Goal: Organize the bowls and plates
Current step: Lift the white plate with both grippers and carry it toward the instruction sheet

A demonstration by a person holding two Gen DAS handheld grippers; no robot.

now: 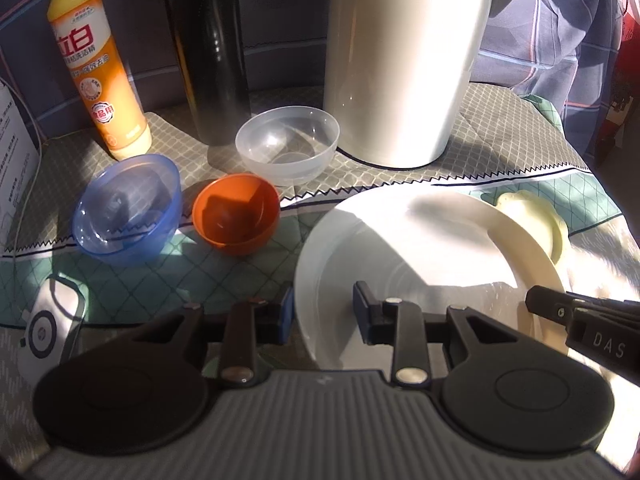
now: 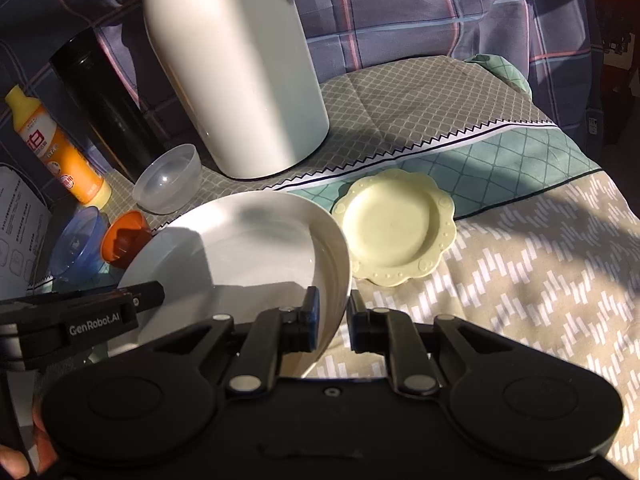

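Note:
A large white plate (image 1: 400, 248) is tilted above the cloth, also in the right wrist view (image 2: 248, 248). My left gripper (image 1: 324, 312) straddles its left rim, one finger on each side. My right gripper (image 2: 332, 320) is shut on its right rim. A small pale yellow scalloped plate (image 2: 396, 228) lies on the cloth just right of the white plate and peeks out behind it (image 1: 536, 216). A blue bowl (image 1: 128, 208), an orange bowl (image 1: 236, 212) and a clear bowl (image 1: 288, 144) stand to the left.
A tall white thermos jug (image 1: 404, 60), a black flask (image 1: 208, 48) and an orange dish-soap bottle (image 1: 100, 64) stand at the back. A white gadget (image 1: 52, 320) lies at the near left. A white box (image 1: 12, 136) is at the far left.

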